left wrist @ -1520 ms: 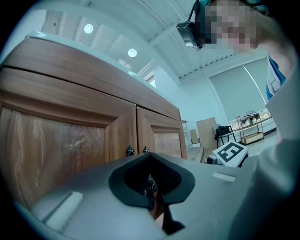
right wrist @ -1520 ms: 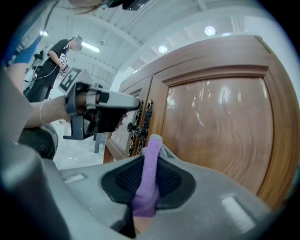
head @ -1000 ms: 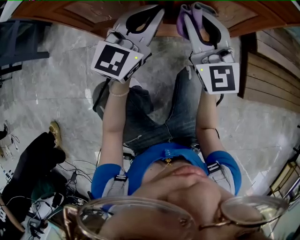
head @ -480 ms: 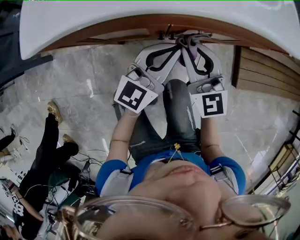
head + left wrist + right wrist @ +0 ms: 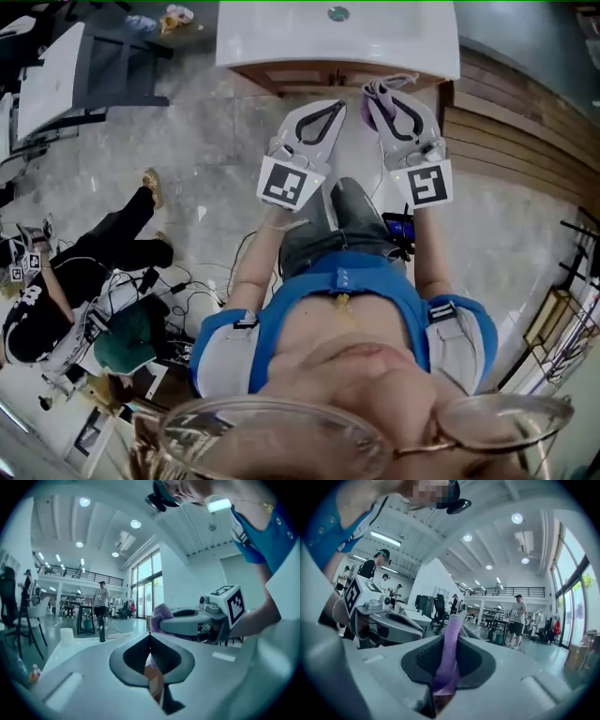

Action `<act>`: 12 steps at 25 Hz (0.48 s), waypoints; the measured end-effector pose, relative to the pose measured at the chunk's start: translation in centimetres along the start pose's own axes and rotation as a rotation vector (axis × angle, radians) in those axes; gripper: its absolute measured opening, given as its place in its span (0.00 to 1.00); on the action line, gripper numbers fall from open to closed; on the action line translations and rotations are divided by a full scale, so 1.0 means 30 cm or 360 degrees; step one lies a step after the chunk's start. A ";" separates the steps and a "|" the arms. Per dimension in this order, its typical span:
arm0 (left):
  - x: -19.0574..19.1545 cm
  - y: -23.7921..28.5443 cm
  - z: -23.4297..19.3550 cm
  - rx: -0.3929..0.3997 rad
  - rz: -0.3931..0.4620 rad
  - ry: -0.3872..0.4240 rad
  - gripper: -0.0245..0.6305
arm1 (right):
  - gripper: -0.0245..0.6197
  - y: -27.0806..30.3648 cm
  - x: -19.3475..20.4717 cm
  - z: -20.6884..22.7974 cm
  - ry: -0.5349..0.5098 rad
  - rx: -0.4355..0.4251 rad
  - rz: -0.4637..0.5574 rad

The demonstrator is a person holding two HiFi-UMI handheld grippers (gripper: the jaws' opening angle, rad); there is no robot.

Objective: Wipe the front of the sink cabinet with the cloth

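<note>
The right gripper (image 5: 453,620) clamps the purple cloth (image 5: 449,653); the left gripper (image 5: 150,635) is closed, empty. Beyond the tips, the sink cabinet (image 5: 309,75) front wants flat, firm, overlapping strokes.

The grey stone floor (image 5: 187,141) bears the sink cabinet (image 5: 328,75). Well left of the cabinet and nearer the viewer, a person in black (image 5: 94,272) sits on the floor, with a tangle of cables (image 5: 202,300) just beside.
</note>
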State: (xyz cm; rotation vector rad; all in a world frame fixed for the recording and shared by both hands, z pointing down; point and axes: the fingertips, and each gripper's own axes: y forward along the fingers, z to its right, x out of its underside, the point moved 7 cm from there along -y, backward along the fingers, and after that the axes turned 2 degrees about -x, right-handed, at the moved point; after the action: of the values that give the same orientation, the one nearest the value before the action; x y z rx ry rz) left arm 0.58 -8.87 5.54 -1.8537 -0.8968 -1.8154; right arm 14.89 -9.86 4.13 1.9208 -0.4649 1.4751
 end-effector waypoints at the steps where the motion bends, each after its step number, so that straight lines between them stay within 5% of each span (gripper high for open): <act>1: -0.079 -0.027 0.025 0.0011 0.0058 -0.0021 0.04 | 0.13 -0.046 -0.078 0.003 0.0006 -0.0012 0.0018; 7: -0.314 -0.219 0.236 -0.0012 0.0128 -0.0103 0.04 | 0.13 -0.338 -0.359 -0.065 -0.0152 -0.0089 0.0248; 12: -0.335 -0.350 0.433 0.0003 0.0207 -0.0110 0.04 | 0.13 -0.609 -0.416 -0.127 -0.0323 0.0060 0.0410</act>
State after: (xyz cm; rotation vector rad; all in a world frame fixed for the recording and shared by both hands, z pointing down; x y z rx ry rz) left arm 3.42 5.76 -7.05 -1.9365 -0.7821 -1.6818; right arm 20.04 4.45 -12.39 2.1132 -0.8081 1.4592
